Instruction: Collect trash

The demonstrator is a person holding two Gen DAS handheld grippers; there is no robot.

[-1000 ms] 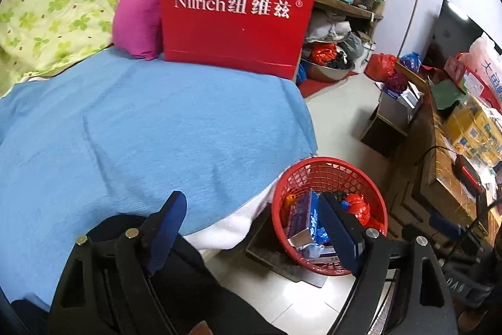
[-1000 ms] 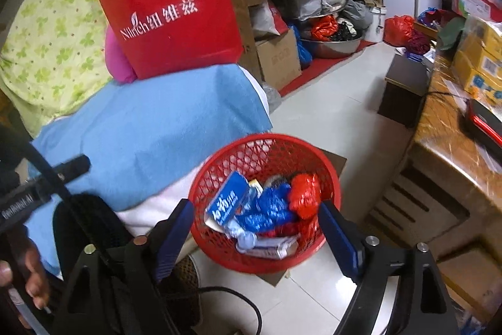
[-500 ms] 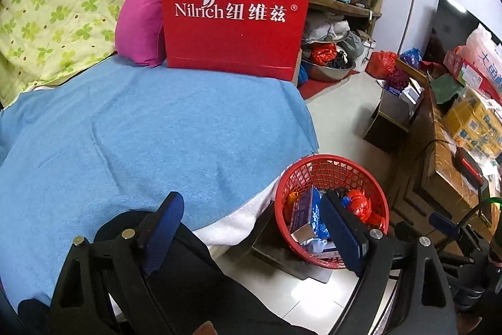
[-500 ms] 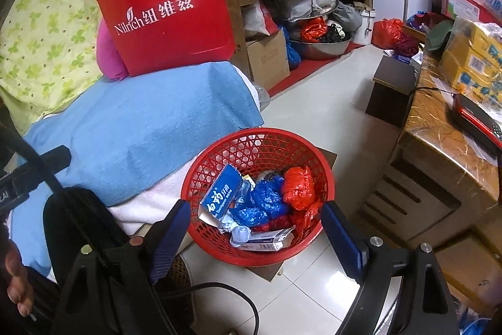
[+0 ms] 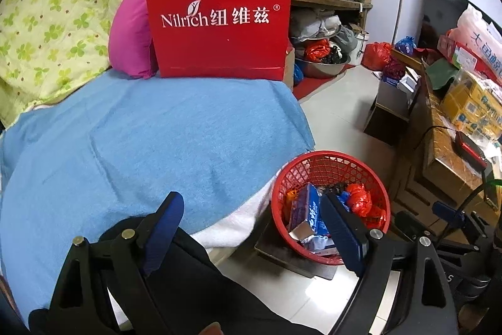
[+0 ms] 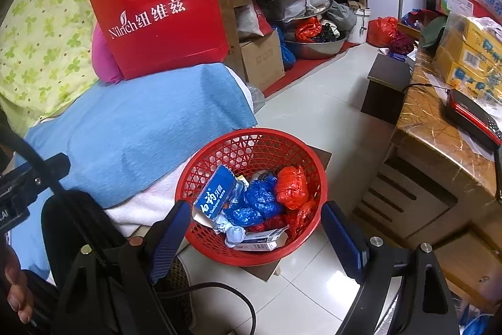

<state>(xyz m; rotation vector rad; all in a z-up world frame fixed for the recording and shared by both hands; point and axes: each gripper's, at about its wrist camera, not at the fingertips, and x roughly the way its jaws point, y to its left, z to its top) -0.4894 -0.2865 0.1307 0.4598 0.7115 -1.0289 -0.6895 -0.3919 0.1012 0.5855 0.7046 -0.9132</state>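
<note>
Both claws are hanging released with nothing between their blue pads: the right gripper [image 6: 254, 228] is framing the red basket [image 6: 219, 149], the left gripper [image 5: 248, 228] is hovering over the edge of the blue blanket [image 5: 141, 140] with the basket just beside it. The trash is lying in that basket on the floor: a toothpaste box [image 6: 213, 193], crumpled blue bags [image 6: 260, 203] and a red bag [image 6: 291, 187]. The bags look light, soft and slippery, best pinched at a bunched fold; the box looks stiff but crushable, best gripped across its narrow sides.

Red basket [image 6: 251, 143] upright on floor; trash-filled.
</note>
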